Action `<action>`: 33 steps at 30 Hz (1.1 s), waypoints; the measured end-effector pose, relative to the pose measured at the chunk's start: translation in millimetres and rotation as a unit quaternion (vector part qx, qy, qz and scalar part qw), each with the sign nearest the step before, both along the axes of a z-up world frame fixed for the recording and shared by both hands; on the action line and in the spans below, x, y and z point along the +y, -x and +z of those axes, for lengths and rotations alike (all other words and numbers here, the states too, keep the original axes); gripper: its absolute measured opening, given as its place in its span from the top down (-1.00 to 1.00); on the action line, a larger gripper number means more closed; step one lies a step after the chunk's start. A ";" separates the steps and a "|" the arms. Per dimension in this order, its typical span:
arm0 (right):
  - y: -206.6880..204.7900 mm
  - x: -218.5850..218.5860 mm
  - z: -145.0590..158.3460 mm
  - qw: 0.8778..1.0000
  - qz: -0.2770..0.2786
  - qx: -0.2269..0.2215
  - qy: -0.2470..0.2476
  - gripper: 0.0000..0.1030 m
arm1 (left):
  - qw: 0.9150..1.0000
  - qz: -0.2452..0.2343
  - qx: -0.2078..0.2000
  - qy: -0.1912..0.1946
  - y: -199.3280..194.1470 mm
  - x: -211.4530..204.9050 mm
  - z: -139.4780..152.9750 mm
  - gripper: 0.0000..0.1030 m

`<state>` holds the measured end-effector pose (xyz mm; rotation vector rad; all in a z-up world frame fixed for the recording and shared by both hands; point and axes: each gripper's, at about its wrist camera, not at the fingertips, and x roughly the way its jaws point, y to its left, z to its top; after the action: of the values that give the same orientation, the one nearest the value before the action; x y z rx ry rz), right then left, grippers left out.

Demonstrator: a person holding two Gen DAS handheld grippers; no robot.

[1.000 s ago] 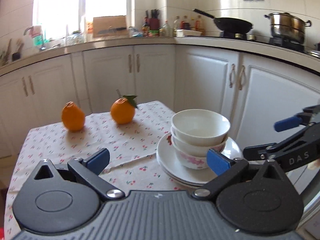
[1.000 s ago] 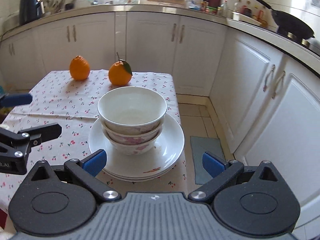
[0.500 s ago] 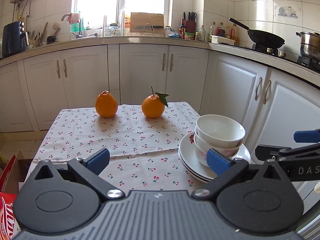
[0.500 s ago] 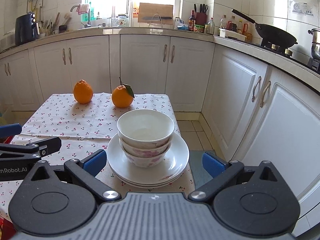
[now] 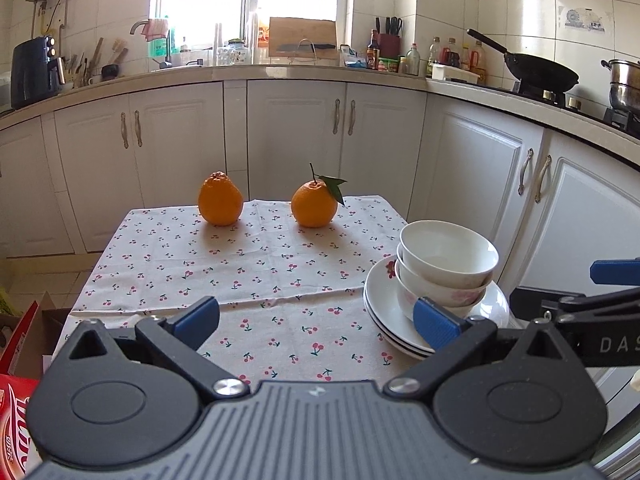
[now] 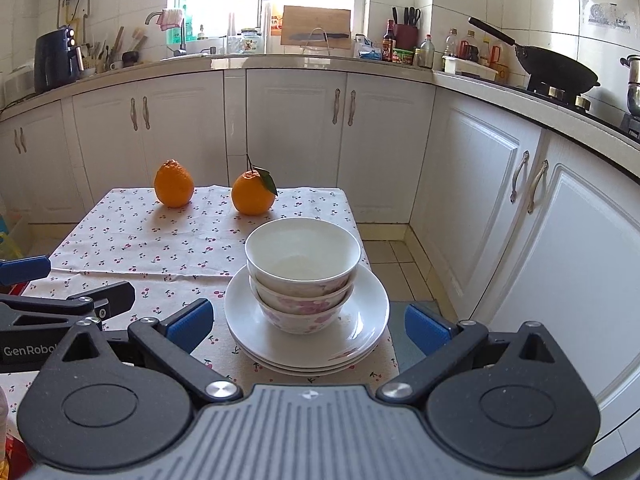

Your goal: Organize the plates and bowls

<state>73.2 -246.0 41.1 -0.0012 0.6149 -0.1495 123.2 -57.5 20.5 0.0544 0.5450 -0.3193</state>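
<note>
Two grippers sit level, side by side, at the table's near edge: left gripper [image 5: 316, 322] spread wide and empty over the cloth – right gripper [image 6: 306, 322] likewise released, facing the nested bowls [image 6: 302, 276] on stacked plates [image 6: 356, 334].

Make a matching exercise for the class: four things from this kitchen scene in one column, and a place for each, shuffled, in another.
Things:
1. bowls
2. oranges
3. wok
4. plates

Places:
A. on the stove
B. at the near right corner of the table, under the bowls
C. stacked on the plates
D. at the far edge of the tablecloth

Pairs: 1-C, 2-D, 3-A, 4-B
</note>
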 end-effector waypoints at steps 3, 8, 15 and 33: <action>0.1 0.6 0.3 1.000 0.001 -0.001 0.001 -1.00 | 1.000 0.002 0.001 0.000 0.1 0.2 0.6 -0.99; 0.5 0.3 0.7 1.000 0.000 -0.003 0.000 -1.00 | 1.000 0.004 -0.001 0.000 0.4 -0.2 1.8 -0.99; 0.9 3.5 1.0 1.000 0.006 -0.002 0.001 -1.00 | 1.000 0.008 0.000 0.002 0.4 0.5 2.6 -0.99; 1.3 5.1 1.6 1.000 0.007 -0.003 0.005 -1.00 | 1.000 0.010 0.002 0.005 0.4 1.2 2.7 -0.98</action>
<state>71.9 -240.8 42.7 -0.0137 0.6081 -0.1394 122.9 -56.4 23.2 0.0389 0.5476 -0.3023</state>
